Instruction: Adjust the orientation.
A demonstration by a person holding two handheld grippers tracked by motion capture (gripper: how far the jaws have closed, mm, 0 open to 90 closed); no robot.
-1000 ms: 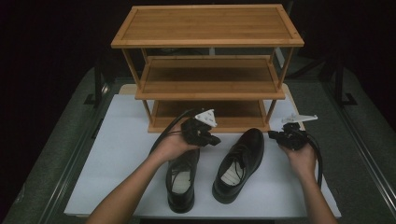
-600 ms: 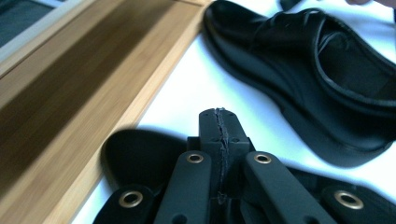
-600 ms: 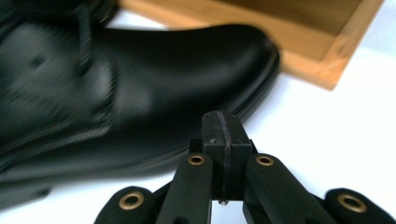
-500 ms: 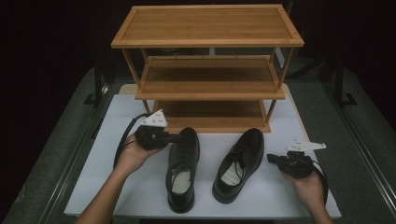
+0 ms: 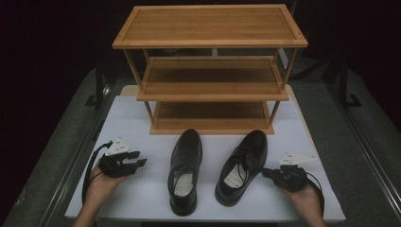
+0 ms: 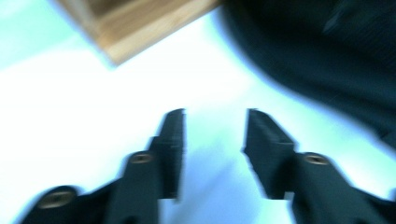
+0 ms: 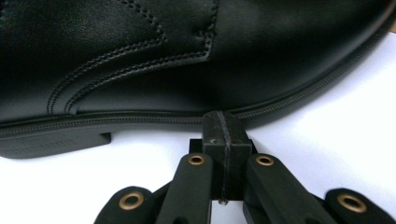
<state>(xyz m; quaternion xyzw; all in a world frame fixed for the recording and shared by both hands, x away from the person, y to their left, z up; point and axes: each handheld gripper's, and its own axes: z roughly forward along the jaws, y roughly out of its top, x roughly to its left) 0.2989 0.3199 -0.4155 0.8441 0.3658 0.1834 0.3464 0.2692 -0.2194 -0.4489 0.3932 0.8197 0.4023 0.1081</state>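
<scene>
While blur smears the left tool (image 6: 215, 140) just opening empty, the right tool (image 7: 223, 122) stays clenched.

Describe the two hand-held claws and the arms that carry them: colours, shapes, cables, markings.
Both are matte black. The left claw has two flat, tapering jaws on linkage arms with brass-coloured rivets, a pale three-cornered plate on top and a black cable looping beside the wrist. The right claw matches it: black block-shaped jaw tips, brass rivets, pale plate, black cable. Both forearms are bare, no sleeves visible.

High view looks down; right claw view hugs the shoe (image 7: 140, 56).
</scene>
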